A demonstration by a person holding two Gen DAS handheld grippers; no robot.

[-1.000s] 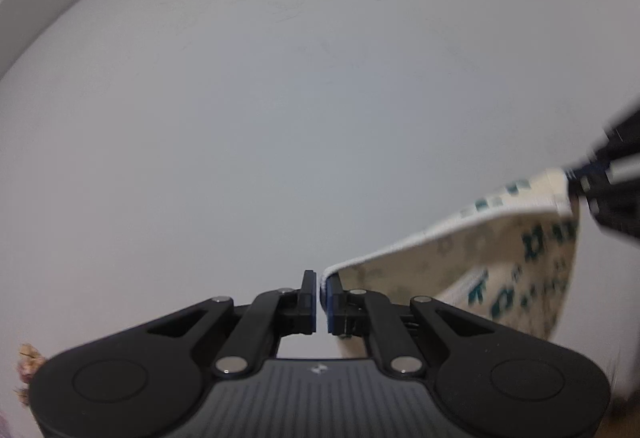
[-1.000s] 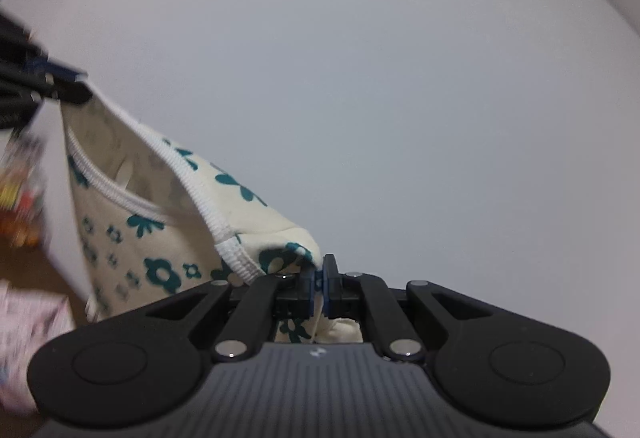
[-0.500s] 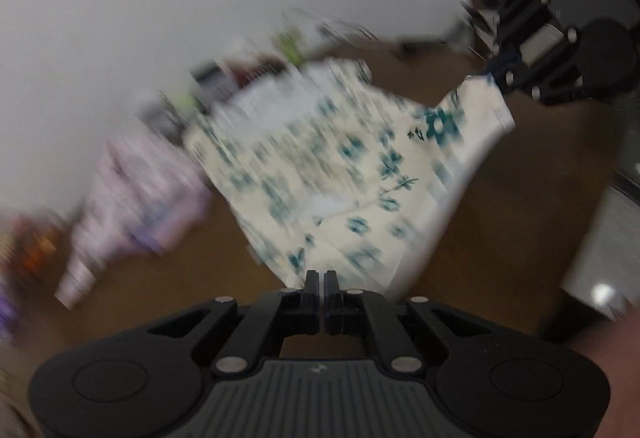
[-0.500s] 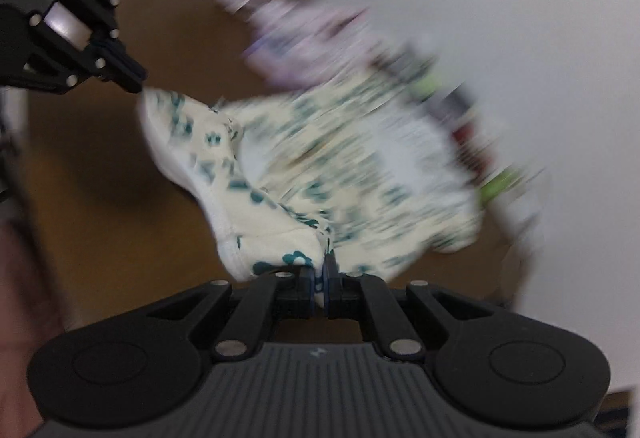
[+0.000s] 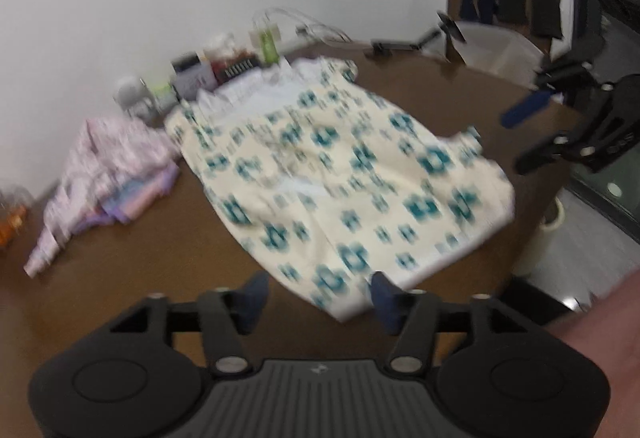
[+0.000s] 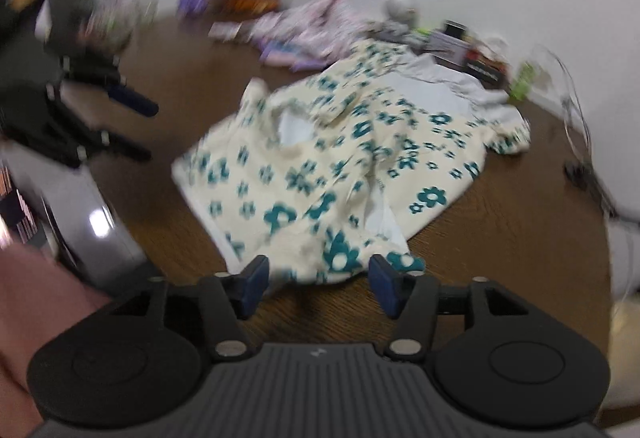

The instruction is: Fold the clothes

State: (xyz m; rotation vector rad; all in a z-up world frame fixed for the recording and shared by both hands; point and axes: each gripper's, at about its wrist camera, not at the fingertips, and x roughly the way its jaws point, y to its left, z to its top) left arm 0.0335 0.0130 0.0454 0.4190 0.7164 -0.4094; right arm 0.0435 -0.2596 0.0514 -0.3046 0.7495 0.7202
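Note:
A cream garment with teal flowers (image 5: 340,178) (image 6: 340,166) lies spread on the brown wooden table (image 5: 140,258). My left gripper (image 5: 316,292) has its jaws opening; the garment's near corner lies between the fingertips, and no pad presses on it. The right gripper (image 6: 316,278) is opening too, with the garment's near bunched edge between its blue pads, untouched. The left wrist view shows the right gripper (image 5: 532,134) at the far right beside the garment. In the right wrist view the left gripper (image 6: 136,126) sits at the left, apart from the cloth.
A pink and purple folded pile (image 5: 108,174) (image 6: 304,34) lies beyond the garment. Bottles, boxes and small items (image 5: 208,74) line the white wall. Clear cables (image 5: 304,22) curl at the back. A cardboard box (image 5: 500,22) stands far right. The person's arm (image 5: 600,342) shows at the frame edge.
Both grippers swung down from holding the garment up before the wall, laid it on the table, and their jaws came apart, letting go of the cloth.

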